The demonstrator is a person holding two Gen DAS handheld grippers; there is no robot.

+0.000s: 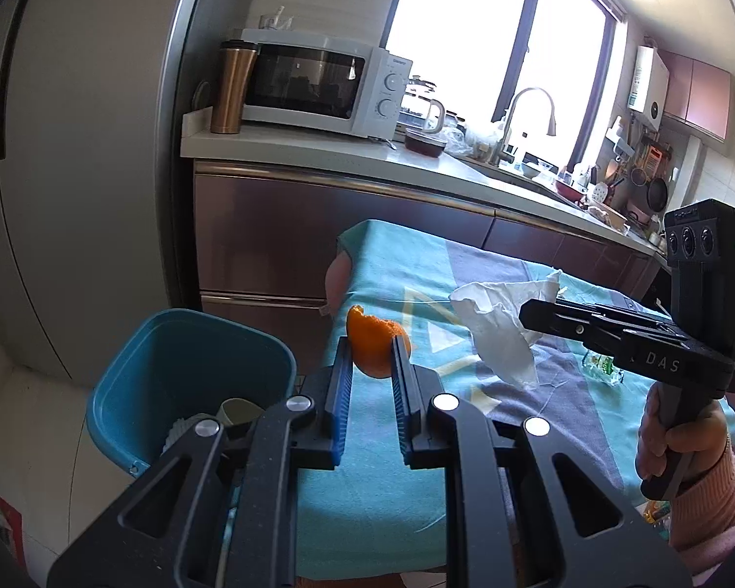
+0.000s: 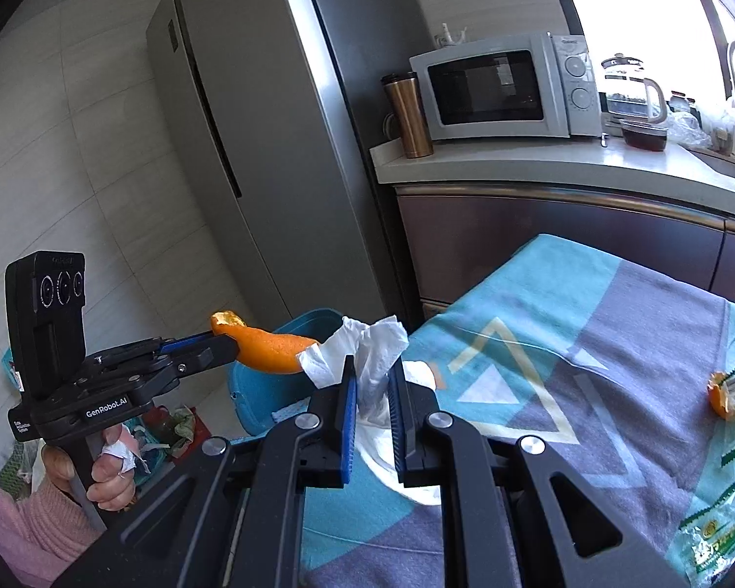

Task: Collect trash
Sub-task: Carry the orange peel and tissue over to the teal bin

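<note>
My left gripper [image 1: 373,343] is shut on an orange peel [image 1: 375,345] and holds it above the table's left edge, right of the blue trash bin [image 1: 122,382]. In the right wrist view the peel [image 2: 269,349] hangs over the bin [image 2: 255,392]. My right gripper [image 2: 371,367] is shut on a crumpled white tissue [image 2: 370,353], lifted above the table; it also shows in the left wrist view [image 1: 495,328]. Another piece of orange peel [image 2: 718,394] and clear green-printed wrappers [image 2: 710,539] lie on the teal and grey tablecloth [image 2: 588,343].
The bin holds a cup and white paper [image 1: 210,419]. A counter with a microwave [image 1: 318,81], a copper tumbler [image 1: 230,88], a kettle and a sink stands behind the table. A grey fridge [image 2: 230,122] is at the left. Bags lie on the floor [image 2: 171,426].
</note>
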